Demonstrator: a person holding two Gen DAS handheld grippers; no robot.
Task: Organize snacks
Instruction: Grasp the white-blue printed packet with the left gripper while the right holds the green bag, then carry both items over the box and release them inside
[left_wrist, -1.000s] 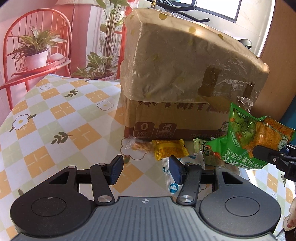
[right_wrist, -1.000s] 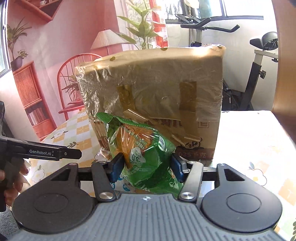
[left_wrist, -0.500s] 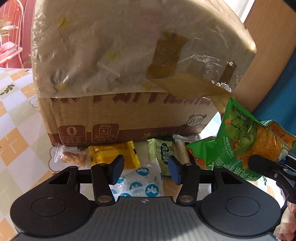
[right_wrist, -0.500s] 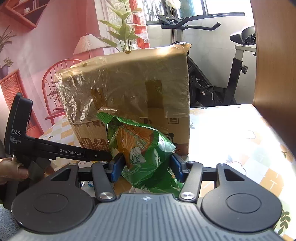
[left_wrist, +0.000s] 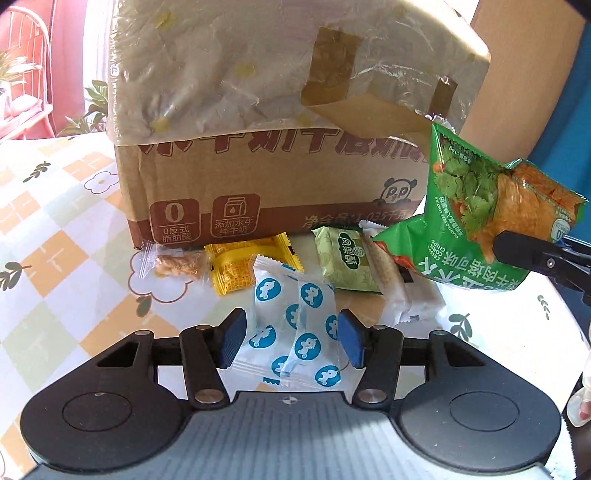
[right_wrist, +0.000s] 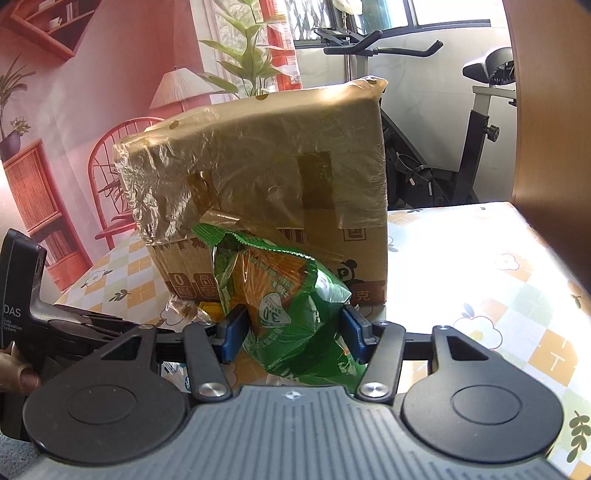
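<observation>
A tall cardboard box (left_wrist: 280, 155) wrapped in plastic film stands on the checked tablecloth; it also shows in the right wrist view (right_wrist: 266, 192). Small snack packets lie in front of it: a clear nut packet (left_wrist: 173, 260), a yellow one (left_wrist: 247, 266), a pale green one (left_wrist: 345, 260) and a white packet with blue dots (left_wrist: 295, 328). My left gripper (left_wrist: 289, 341) is open, with the dotted packet lying between its fingers. My right gripper (right_wrist: 291, 334) is shut on a green chips bag (right_wrist: 280, 299), held above the table; the bag also shows in the left wrist view (left_wrist: 480, 221).
A white wafer packet (left_wrist: 402, 288) lies under the green bag. The floral tablecloth (left_wrist: 62, 229) extends left and right (right_wrist: 480, 280). An exercise bike (right_wrist: 461, 147), a red chair (right_wrist: 107, 177) and plants stand behind the table.
My left gripper has moved forward and down to the packets, and the white dotted packet now lies between its fingers. My right gripper still holds the green bag, shifted slightly.
</observation>
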